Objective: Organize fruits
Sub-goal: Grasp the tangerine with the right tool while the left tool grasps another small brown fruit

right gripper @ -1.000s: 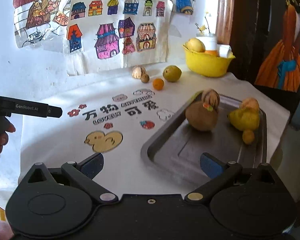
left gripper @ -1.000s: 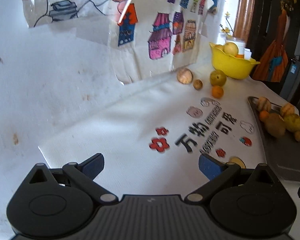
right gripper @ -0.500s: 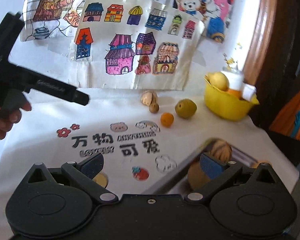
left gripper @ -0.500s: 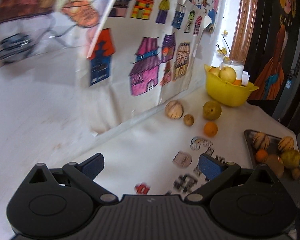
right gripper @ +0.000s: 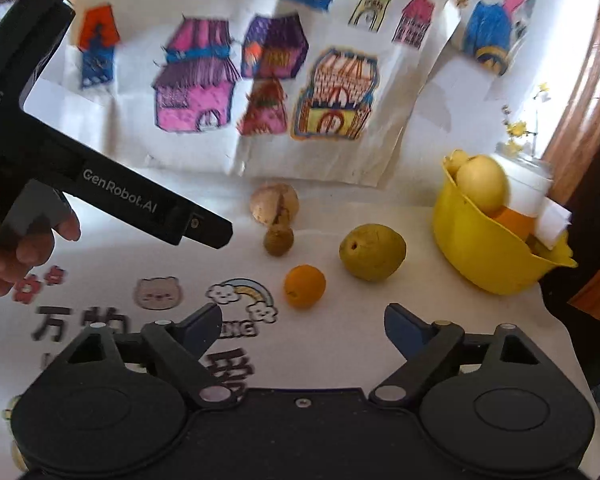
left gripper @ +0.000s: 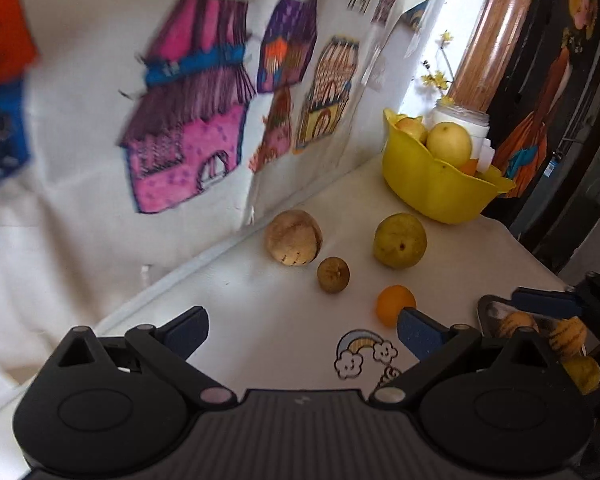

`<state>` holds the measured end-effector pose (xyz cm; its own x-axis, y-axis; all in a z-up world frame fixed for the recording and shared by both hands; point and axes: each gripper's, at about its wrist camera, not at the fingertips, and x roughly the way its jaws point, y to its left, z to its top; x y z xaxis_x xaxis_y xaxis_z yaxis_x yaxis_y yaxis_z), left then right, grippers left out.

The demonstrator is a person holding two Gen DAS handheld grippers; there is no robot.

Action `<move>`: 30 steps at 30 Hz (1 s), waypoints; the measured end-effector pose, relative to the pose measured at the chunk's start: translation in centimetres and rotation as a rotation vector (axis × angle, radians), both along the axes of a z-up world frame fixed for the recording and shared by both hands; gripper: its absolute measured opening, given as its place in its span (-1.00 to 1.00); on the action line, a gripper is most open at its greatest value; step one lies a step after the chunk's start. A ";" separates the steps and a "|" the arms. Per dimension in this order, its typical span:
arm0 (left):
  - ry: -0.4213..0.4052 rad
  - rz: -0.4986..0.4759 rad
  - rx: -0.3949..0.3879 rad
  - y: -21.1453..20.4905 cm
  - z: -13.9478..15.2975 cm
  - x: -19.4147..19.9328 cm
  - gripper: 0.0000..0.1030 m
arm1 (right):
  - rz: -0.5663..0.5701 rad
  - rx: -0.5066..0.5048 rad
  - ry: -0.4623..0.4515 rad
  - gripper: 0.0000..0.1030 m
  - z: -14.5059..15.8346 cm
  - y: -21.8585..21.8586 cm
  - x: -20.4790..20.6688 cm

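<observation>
a: loose fruit on the cloth?
b: small orange (right gripper: 304, 285), green pear (right gripper: 372, 251), brown ball fruit (left gripper: 293, 237), little brown one (left gripper: 333, 275), all near the yellow bowl (left gripper: 436, 192).
a: claws?
b: left gripper (left gripper: 302, 330) wide, empty; right gripper (right gripper: 303, 322) wide, empty, orange just ahead.

Left gripper (left gripper: 302, 330) jaws wide apart, nothing between them, hovering over the white bench (left gripper: 284, 304). Ahead: tan round fruit (left gripper: 293, 237) by the wall, small brown fruit (left gripper: 333, 275) just beside it, green pear (left gripper: 400, 240) to the right, small orange (left gripper: 394, 303) nearest the right fingertip. Yellow bowl (left gripper: 432, 190) in the far corner holds pale fruit. Dark tray (left gripper: 486, 308) at right edge with striped and yellow fruit; right gripper (left gripper: 548, 303) over it. House drawings (left gripper: 188, 136) on the wall, blurred.
</observation>
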<state>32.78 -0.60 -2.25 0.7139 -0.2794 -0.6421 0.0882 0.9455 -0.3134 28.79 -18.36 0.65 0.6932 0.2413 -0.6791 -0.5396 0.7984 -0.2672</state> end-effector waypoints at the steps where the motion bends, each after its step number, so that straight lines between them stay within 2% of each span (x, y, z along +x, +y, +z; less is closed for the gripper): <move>1: 0.003 0.001 -0.007 -0.1 -0.3 0.5 0.99 | 0.009 -0.011 0.006 0.68 -0.2 0.1 0.5; 4: -0.001 -0.001 -0.021 -0.4 -1.0 1.7 0.97 | 0.045 -0.028 0.022 0.60 -0.8 0.4 1.5; 11: 0.013 0.000 -0.056 -0.8 -2.1 3.8 0.74 | 0.108 -0.076 0.038 0.29 -2.1 1.3 3.0; 17: 0.027 0.005 -0.091 -1.2 -2.8 4.7 0.41 | 0.108 -0.072 0.071 0.07 -3.1 1.4 4.4; 25: 0.040 0.030 -0.141 -1.4 -3.1 5.5 0.07 | 0.107 -0.061 0.076 -0.01 -3.5 1.7 5.0; 30: 0.049 0.038 -0.153 -1.7 -3.5 5.8 -0.26 | 0.104 -0.055 0.082 -0.09 -3.7 2.0 5.4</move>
<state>38.59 -2.34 -5.71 0.6944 -0.3497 -0.6289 0.0340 0.8890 -0.4567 34.14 -16.40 -3.08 0.6078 0.2700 -0.7467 -0.6406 0.7224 -0.2602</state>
